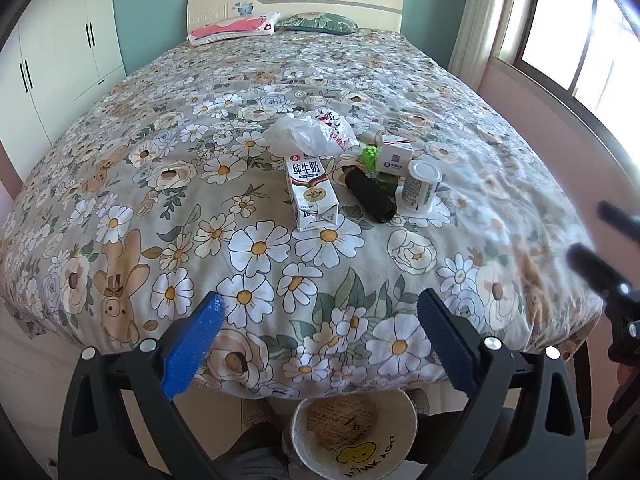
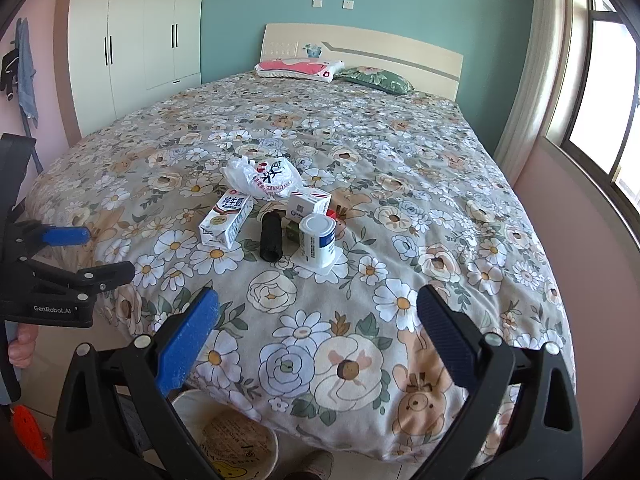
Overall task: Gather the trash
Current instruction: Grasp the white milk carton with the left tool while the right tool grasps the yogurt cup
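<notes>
A pile of trash lies on the floral bed: a white milk carton (image 1: 312, 192) (image 2: 226, 220), a black roll (image 1: 370, 196) (image 2: 270, 240), a white plastic cup (image 1: 420, 188) (image 2: 318, 246), a small white box (image 1: 394, 156) (image 2: 308, 204), a crumpled plastic bag (image 1: 312, 132) (image 2: 264, 178) and a green scrap (image 1: 370, 156). My left gripper (image 1: 320, 320) is open and empty, above the near bed edge. My right gripper (image 2: 318, 316) is open and empty, well short of the pile. A paper bin (image 1: 354, 434) (image 2: 236, 444) stands on the floor below.
The bed (image 1: 120, 200) (image 2: 440, 200) has two pillows (image 1: 234, 26) at the headboard. A white wardrobe (image 2: 132, 40) stands left, a window (image 2: 600, 100) right. The left gripper shows at the left of the right wrist view (image 2: 86, 256).
</notes>
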`<action>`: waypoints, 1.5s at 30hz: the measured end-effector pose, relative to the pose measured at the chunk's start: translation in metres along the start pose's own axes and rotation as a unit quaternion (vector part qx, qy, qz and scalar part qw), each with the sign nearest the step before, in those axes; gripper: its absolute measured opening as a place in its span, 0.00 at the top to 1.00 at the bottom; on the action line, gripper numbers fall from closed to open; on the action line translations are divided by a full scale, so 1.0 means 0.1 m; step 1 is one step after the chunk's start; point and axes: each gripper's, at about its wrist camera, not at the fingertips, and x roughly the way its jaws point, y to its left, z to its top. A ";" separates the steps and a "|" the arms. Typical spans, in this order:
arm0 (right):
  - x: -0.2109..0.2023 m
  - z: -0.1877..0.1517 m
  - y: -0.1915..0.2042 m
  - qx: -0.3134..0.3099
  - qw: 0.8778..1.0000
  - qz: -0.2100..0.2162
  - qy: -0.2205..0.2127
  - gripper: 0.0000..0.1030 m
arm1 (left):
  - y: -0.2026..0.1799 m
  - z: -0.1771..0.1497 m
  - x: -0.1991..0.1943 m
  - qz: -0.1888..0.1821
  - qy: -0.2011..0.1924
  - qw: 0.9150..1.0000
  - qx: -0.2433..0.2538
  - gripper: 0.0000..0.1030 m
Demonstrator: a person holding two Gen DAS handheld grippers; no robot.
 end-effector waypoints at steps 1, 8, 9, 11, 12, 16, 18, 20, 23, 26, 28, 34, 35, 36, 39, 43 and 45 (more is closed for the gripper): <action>0.09 0.03 -0.01 0.000 1.000 0.001 0.002 0.06 | 0.01 0.05 0.08 -0.004 0.004 1.000 -0.006 0.05; 0.74 0.16 -0.07 -0.004 1.000 0.009 0.022 0.06 | 0.08 0.35 0.66 -0.010 0.031 0.999 -0.040 0.05; 0.83 0.17 -0.08 -0.002 1.000 0.011 0.027 0.06 | 0.09 0.39 0.74 -0.012 0.034 0.998 -0.046 0.05; 1.02 0.19 -0.11 0.002 0.999 0.020 0.037 0.06 | 0.11 0.47 0.89 -0.017 0.039 0.998 -0.054 0.05; 1.12 0.20 -0.11 0.002 0.999 0.022 0.041 0.06 | 0.12 0.51 0.97 -0.017 0.042 0.997 -0.058 0.05; 1.51 0.25 -0.13 -0.011 0.998 0.021 0.055 0.06 | 0.15 0.65 1.29 -0.012 0.055 0.996 -0.065 0.05; 1.69 0.27 -0.14 -0.012 0.998 0.026 0.059 0.06 | 0.17 0.72 1.46 -0.015 0.063 0.995 -0.070 0.05; 1.87 0.30 -0.16 -0.012 0.997 0.033 0.065 0.06 | 0.18 0.77 1.61 -0.011 0.070 0.995 -0.068 0.05; 2.12 0.33 -0.17 -0.015 0.997 0.043 0.070 0.07 | 0.17 0.85 1.82 0.001 0.079 0.995 -0.061 0.05; 2.35 0.36 -0.17 -0.020 0.995 0.051 0.084 0.22 | 0.17 0.91 1.99 0.008 0.089 0.995 -0.054 0.13; 2.49 0.36 -0.17 -0.019 0.992 0.065 0.102 0.30 | 0.17 0.93 2.09 0.004 0.101 0.994 -0.051 0.19; 2.69 0.36 -0.19 -0.017 0.989 0.088 0.118 0.50 | 0.16 1.01 2.24 0.017 0.098 0.994 -0.039 0.51; 2.70 0.36 -0.20 -0.015 0.989 0.088 0.119 0.50 | 0.16 1.02 2.25 0.016 0.097 0.994 -0.039 0.52; 2.70 0.36 -0.20 -0.015 0.989 0.088 0.119 0.50 | 0.16 1.03 2.25 0.014 0.097 0.995 -0.036 0.52; 2.66 0.37 -0.19 -0.016 0.989 0.085 0.117 0.50 | 0.14 1.03 2.24 0.016 0.095 0.995 -0.027 0.52; 2.53 0.39 -0.19 -0.020 0.990 0.079 0.113 0.50 | 0.13 1.01 2.18 0.016 0.100 0.995 -0.023 0.53; 2.44 0.42 -0.20 -0.022 0.991 0.075 0.108 0.50 | 0.11 0.99 2.12 0.013 0.100 0.995 -0.020 0.53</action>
